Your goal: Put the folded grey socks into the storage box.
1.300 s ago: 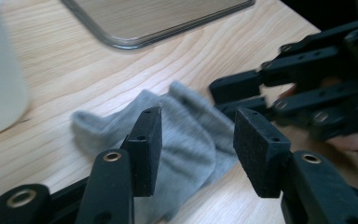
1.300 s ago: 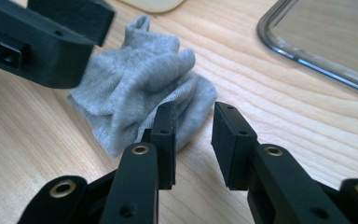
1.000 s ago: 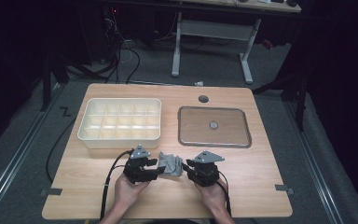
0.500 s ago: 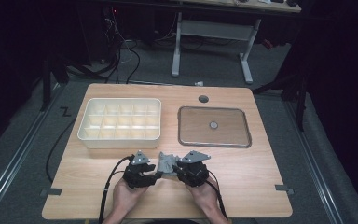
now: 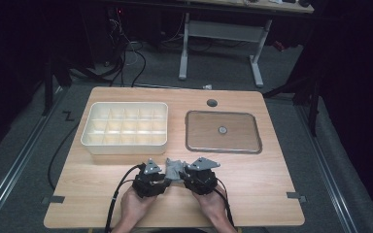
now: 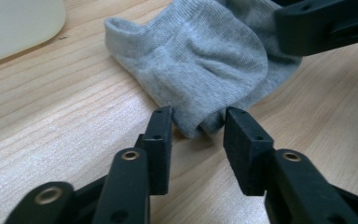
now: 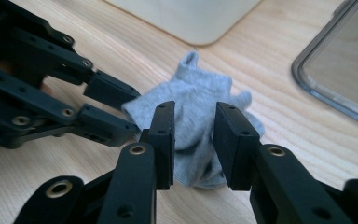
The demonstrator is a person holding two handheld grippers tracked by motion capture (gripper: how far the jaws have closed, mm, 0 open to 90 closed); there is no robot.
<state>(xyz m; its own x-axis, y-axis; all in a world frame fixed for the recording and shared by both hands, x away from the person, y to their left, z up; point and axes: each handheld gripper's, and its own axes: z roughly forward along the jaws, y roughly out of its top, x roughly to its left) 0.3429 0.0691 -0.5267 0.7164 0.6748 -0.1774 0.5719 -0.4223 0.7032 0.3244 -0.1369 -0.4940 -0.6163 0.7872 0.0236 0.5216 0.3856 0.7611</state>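
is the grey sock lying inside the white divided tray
No, the grey sock lies on the bare wooden table between the two grippers, in front of the white divided tray.

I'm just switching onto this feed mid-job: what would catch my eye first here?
A crumpled grey sock lies at the table's near edge, with the left gripper and right gripper meeting over it from either side. The left jaws have just been closing around the sock's corner; the right jaws have just been opening with the cloth between them. Behind stand a cream compartment tray on the left and a clear flat lid on the right.
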